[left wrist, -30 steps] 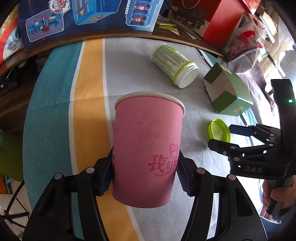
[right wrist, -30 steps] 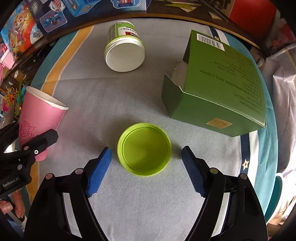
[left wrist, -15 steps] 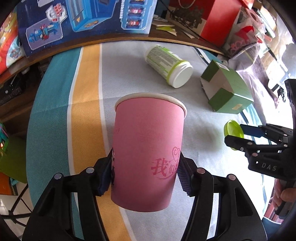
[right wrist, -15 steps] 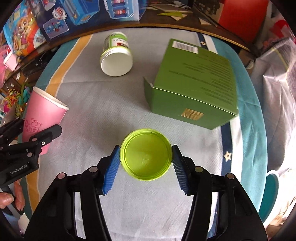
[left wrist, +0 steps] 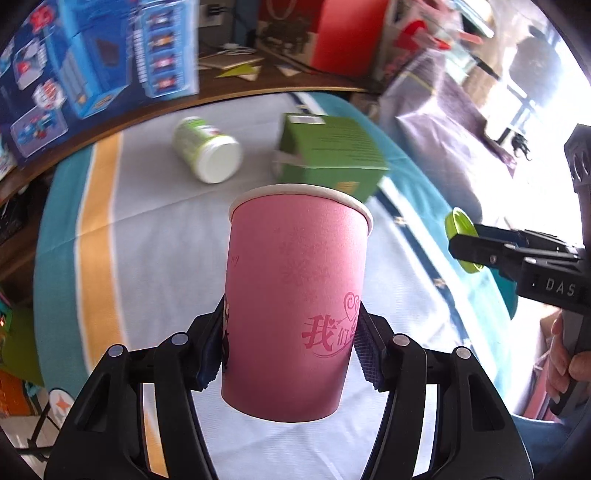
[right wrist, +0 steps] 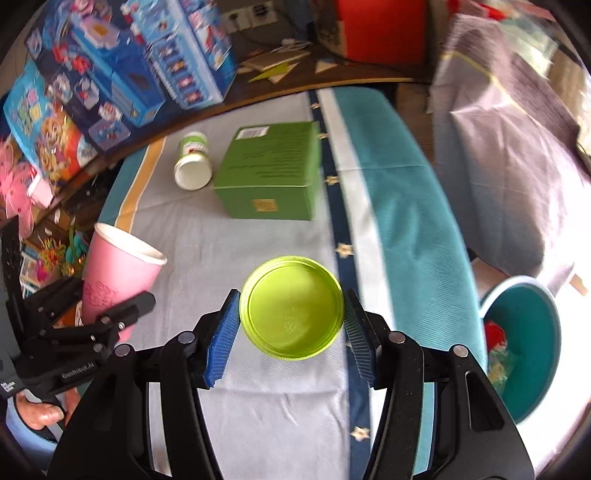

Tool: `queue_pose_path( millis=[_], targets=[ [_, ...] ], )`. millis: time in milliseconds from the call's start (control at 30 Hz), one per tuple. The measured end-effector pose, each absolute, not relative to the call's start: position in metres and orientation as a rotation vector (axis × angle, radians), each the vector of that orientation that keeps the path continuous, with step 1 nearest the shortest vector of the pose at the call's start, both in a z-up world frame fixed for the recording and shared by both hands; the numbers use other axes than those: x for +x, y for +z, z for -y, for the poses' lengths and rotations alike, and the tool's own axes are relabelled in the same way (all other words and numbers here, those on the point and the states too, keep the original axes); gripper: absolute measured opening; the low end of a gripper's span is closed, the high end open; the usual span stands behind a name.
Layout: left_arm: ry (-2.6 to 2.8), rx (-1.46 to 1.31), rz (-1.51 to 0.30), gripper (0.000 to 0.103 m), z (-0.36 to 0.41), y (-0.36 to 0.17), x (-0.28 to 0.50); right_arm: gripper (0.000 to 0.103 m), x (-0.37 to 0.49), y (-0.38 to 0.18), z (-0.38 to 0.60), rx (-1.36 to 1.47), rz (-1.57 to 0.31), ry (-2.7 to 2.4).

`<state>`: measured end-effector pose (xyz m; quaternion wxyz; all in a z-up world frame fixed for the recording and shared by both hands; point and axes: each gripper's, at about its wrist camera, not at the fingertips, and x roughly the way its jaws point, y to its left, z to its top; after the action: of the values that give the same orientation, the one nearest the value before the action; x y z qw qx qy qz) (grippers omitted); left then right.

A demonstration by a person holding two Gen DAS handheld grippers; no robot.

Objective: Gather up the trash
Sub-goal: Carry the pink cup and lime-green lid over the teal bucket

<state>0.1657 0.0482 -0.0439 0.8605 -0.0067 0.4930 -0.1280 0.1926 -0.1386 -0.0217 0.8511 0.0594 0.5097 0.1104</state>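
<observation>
Striped cloth in grey, teal and orange covers the counter (right wrist: 280,402), with blue toy boxes (right wrist: 147,70) and a red box (left wrist: 347,33) crowded along its far edge. On the cloth a white jar (right wrist: 192,162) lies on its side just beside a green carton (right wrist: 273,177).

Held above the cloth, the left gripper (left wrist: 291,350) has its jaws pressed on the lower part of a pink paper cup (left wrist: 295,295); the cup stands upright with its white rim on top, and its base hangs clear of the counter. The right wrist view shows the same cup (right wrist: 114,273) at the left, a hand (right wrist: 40,413) gripping the handle below it.

Lifted off the cloth, the right gripper (right wrist: 291,325) has just closed its jaws on a lime-green lid (right wrist: 291,306), and the blue pads (right wrist: 221,332) now clamp its rim on both sides, hollow face toward the camera. From the left wrist view the lid (left wrist: 458,236) shows edge-on between those jaws.

Beyond the right edge of the counter, lower down, sits a round teal bin (right wrist: 546,321) holding what looks like crumpled wrappers, though blur makes that uncertain.
</observation>
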Motion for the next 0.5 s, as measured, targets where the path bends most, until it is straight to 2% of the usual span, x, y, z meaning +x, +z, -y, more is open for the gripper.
queue_pose_path(
  millis=[500],
  targets=[
    [-0.502,0.18,-1.054,0.061,0.119,-0.039,0.155,0.053,0.135,-0.022,0.307,0.339,-1.008,0.017]
  ],
)
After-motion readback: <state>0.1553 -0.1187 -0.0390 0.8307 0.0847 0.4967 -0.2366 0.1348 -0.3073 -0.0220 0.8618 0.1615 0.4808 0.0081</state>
